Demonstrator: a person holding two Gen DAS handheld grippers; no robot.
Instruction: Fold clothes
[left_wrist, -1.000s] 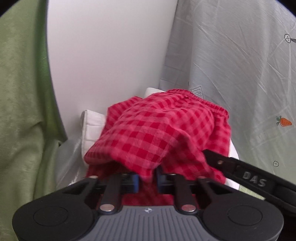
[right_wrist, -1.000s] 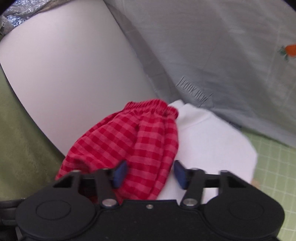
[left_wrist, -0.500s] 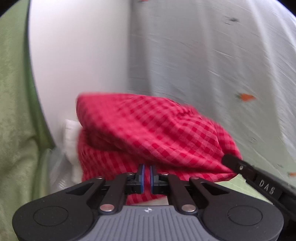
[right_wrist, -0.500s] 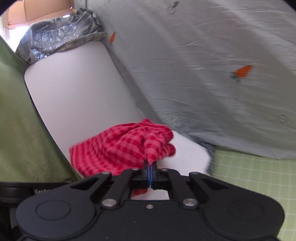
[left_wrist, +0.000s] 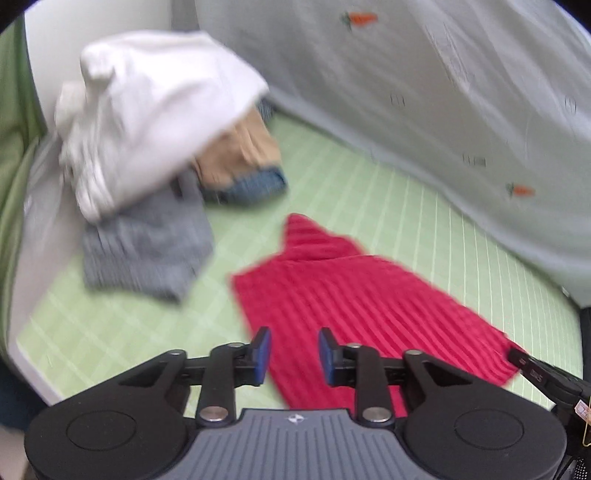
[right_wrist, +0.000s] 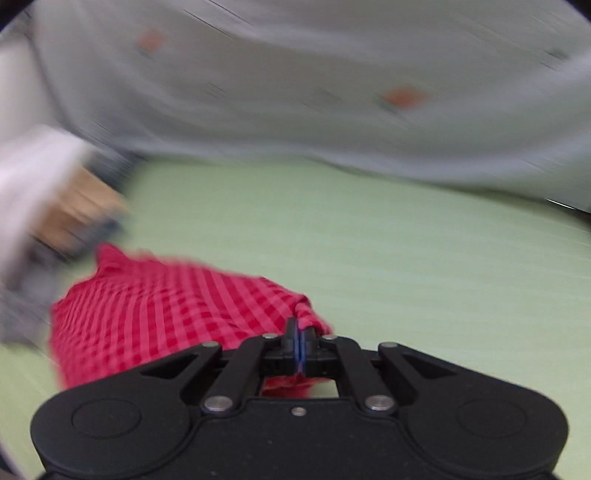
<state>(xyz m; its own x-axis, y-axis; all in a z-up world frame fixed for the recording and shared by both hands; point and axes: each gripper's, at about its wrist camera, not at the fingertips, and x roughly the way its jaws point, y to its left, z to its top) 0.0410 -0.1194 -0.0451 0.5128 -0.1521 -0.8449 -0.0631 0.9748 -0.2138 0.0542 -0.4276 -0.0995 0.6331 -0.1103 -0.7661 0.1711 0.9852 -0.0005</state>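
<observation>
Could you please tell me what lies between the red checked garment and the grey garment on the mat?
Only bare green mat: the left wrist view shows a strip separating the red checked garment from the grey garment.

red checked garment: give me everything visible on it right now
The red checked garment is thin woven cloth in a red and pink check. It lies spread mostly flat on the green mat, one pointed corner sticking up at its far end. The right gripper is shut on a bunched corner of it. The left gripper is open above its near edge, not gripping. It lies clear of the grey garment nearby. Both views are motion-blurred.
</observation>
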